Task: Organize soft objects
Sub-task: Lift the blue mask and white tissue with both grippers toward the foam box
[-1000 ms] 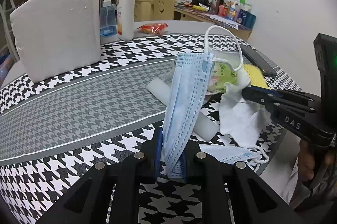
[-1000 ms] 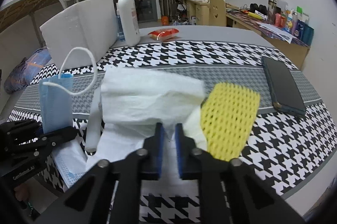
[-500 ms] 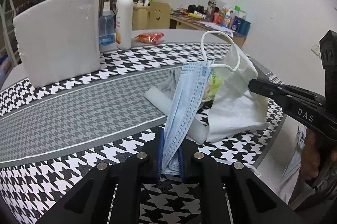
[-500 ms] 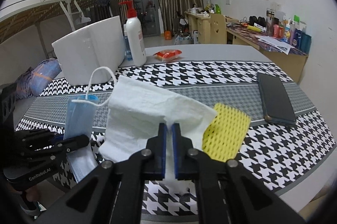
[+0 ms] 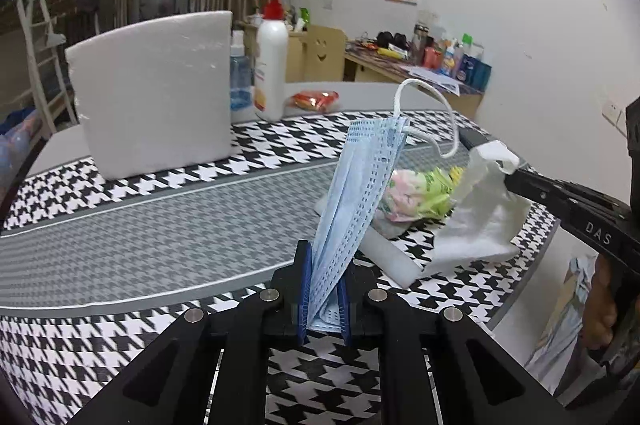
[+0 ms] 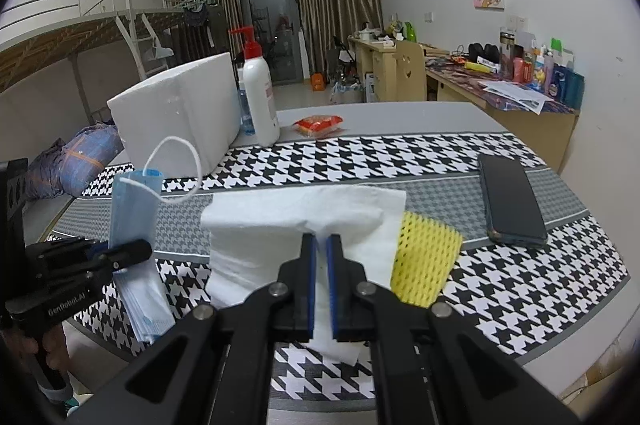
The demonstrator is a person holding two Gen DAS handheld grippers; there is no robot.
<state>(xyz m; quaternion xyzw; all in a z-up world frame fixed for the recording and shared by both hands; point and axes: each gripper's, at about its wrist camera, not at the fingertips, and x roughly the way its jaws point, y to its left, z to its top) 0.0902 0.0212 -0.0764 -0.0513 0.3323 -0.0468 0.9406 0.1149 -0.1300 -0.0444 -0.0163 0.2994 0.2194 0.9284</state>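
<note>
My left gripper (image 5: pixel 323 261) is shut on a blue face mask (image 5: pixel 360 185) and holds it upright above the table's near edge; its white ear loop (image 5: pixel 428 105) sticks up. The mask (image 6: pixel 134 201) and left gripper (image 6: pixel 132 251) also show in the right wrist view. My right gripper (image 6: pixel 321 245) is shut on a white tissue (image 6: pixel 276 225), lifted over the table; the tissue also shows in the left wrist view (image 5: pixel 480 217). A yellow foam net (image 6: pixel 426 261) lies right of the tissue. A second blue mask (image 6: pixel 146 305) lies at the table edge.
A white foam block (image 5: pixel 156 89) stands at the back left, with a pump bottle (image 5: pixel 271 65) and a red snack packet (image 5: pixel 316 99) beside it. A white foam tube (image 5: pixel 392 257) and green-pink wrapper (image 5: pixel 416 193) lie mid-table. A dark phone (image 6: pixel 512 201) lies at the right.
Both grippers have risen and pulled back toward the near table edge, lifting the mask and the tissue higher. The tissue has come up off the pile.
</note>
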